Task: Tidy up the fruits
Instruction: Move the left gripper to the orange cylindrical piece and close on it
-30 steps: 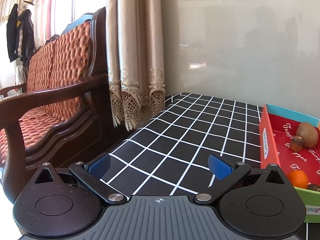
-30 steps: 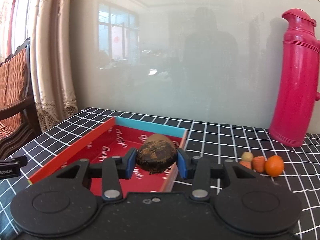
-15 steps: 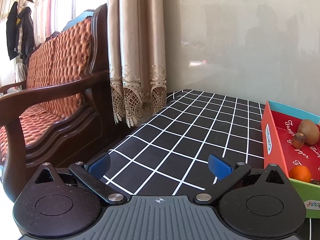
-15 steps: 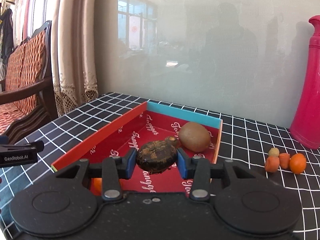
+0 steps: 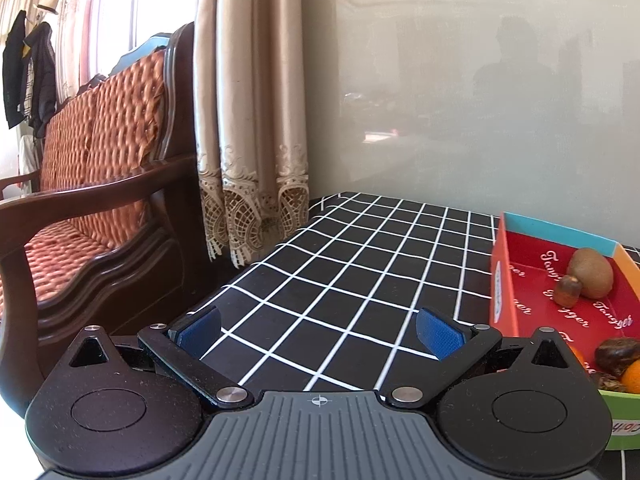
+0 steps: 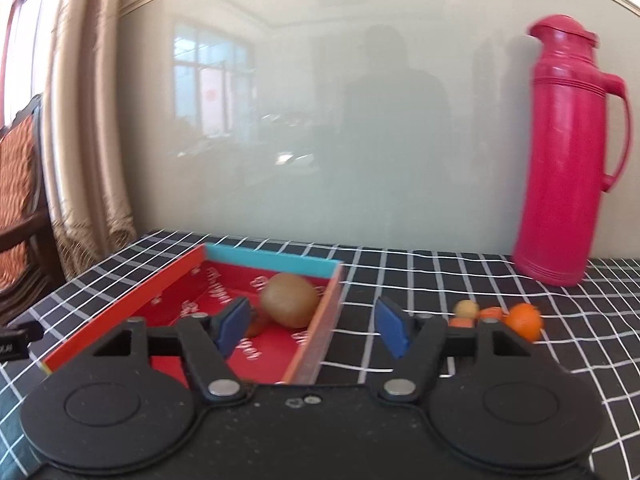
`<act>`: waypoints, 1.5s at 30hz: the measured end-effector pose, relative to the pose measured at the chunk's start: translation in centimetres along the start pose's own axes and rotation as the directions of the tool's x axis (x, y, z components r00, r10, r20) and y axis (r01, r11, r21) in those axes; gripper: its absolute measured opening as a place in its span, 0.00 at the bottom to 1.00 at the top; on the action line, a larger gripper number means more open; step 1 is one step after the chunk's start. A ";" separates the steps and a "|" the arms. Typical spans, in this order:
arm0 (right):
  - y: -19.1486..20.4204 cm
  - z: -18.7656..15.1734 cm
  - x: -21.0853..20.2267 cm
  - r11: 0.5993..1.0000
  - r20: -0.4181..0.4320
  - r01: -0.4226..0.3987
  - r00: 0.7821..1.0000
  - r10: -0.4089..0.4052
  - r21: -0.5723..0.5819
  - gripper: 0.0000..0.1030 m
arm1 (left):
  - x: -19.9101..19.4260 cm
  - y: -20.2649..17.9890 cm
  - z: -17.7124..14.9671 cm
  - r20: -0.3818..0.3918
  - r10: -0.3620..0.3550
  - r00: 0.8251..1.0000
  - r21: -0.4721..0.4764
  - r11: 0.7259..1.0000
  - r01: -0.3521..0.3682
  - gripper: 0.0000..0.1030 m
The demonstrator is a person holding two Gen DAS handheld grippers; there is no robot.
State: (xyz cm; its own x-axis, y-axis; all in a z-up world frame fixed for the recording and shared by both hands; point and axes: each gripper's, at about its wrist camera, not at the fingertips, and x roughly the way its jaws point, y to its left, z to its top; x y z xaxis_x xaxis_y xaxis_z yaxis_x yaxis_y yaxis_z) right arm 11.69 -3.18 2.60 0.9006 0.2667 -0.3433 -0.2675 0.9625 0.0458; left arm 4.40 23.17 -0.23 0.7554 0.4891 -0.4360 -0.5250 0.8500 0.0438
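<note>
A red box [image 6: 272, 258] with a teal far wall holds a brown kiwi [image 6: 290, 300] and a small brown fruit [image 6: 256, 322] beside it. My right gripper [image 6: 312, 330] hovers over the box's right wall, its jaws opening with nothing between them. In the left wrist view the box [image 5: 500, 280] sits at the right, with the kiwi [image 5: 590, 272], a dark brown fruit [image 5: 616, 354] and an orange [image 5: 634, 376] inside. My left gripper [image 5: 320, 334] is open and empty over the checked cloth, left of the box.
Several small fruits lie on the cloth right of the box, among them an orange [image 6: 524, 320] and a pale round one [image 6: 466, 309]. A tall pink thermos [image 6: 568, 152] stands at the back right. A wooden sofa [image 5: 100, 200] and curtain [image 5: 248, 120] flank the table's left edge.
The right gripper's jaws have spread apart and let go of the dark brown fruit, which now lies in the box. The right gripper has shifted rightward. The left gripper stays put.
</note>
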 end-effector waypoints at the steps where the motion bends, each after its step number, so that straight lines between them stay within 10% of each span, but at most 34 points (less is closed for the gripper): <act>1: -0.8 0.1 -0.2 1.000 0.006 0.008 1.000 -0.009 0.027 0.72 | -0.1 -0.2 0.1 0.003 -0.003 1.000 0.001 1.000 0.003 1.00; 26: -19.4 -1.9 -5.3 0.886 -0.047 0.262 0.963 -0.264 0.383 0.88 | -5.0 -12.1 0.6 0.075 -0.226 0.971 0.092 0.971 0.219 1.00; 45: -26.0 -4.3 -9.3 0.841 -0.051 0.436 0.894 -0.444 0.320 0.91 | -8.8 -25.1 -1.4 0.020 -0.473 0.881 0.192 0.866 0.461 1.00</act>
State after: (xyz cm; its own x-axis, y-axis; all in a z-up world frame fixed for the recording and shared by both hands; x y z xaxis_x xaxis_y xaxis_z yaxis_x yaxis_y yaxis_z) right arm 8.82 -30.84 0.54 0.9067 -0.1916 -0.3757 0.2775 0.9419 0.1895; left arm 10.40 -2.70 1.23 0.9216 0.0327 -0.3868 -0.0316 0.9995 0.0093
